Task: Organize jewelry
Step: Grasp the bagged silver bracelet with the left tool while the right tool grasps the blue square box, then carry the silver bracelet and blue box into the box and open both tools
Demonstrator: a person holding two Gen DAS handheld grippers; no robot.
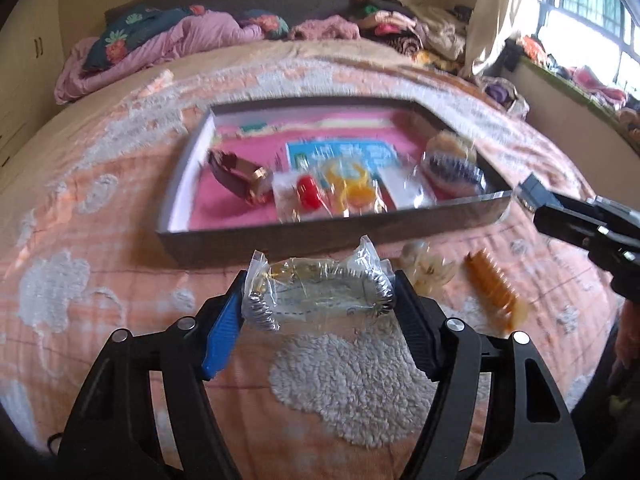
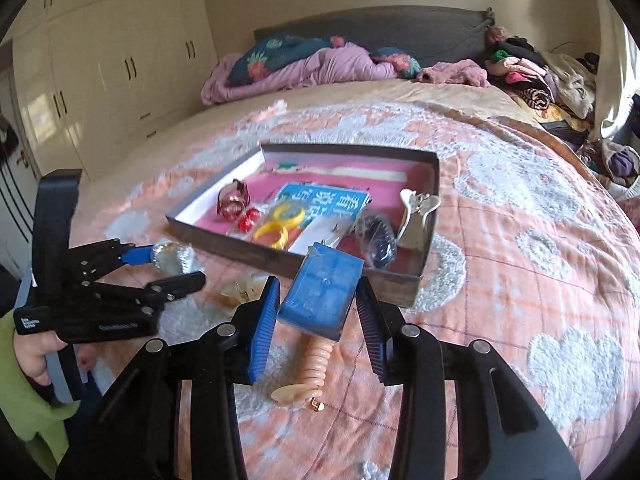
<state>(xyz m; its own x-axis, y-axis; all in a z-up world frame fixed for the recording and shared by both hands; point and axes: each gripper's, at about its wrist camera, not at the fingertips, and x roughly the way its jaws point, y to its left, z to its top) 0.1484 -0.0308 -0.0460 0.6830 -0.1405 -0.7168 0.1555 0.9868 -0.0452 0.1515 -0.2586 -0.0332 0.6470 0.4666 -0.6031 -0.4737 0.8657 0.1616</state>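
My left gripper (image 1: 318, 300) is shut on a clear plastic bag with a silver coil bracelet (image 1: 316, 292), held above the bed just in front of the shallow grey box (image 1: 280, 236). The box has a pink lining and holds a brown watch (image 1: 240, 176), red beads (image 1: 308, 196), a yellow ring piece (image 1: 352, 188), a blue card and a dark hair clip (image 1: 452, 168). My right gripper (image 2: 316, 300) is shut on a small blue box (image 2: 324, 292), near the grey box's front wall (image 2: 280, 258). The left gripper also shows in the right wrist view (image 2: 176, 268).
An orange coil hair clip (image 1: 492, 288) and a clear amber clip (image 1: 428, 270) lie on the peach blanket right of my left gripper. A peach coil tie (image 2: 314, 368) lies under my right gripper. Bedding and clothes pile at the headboard; wardrobes stand at left.
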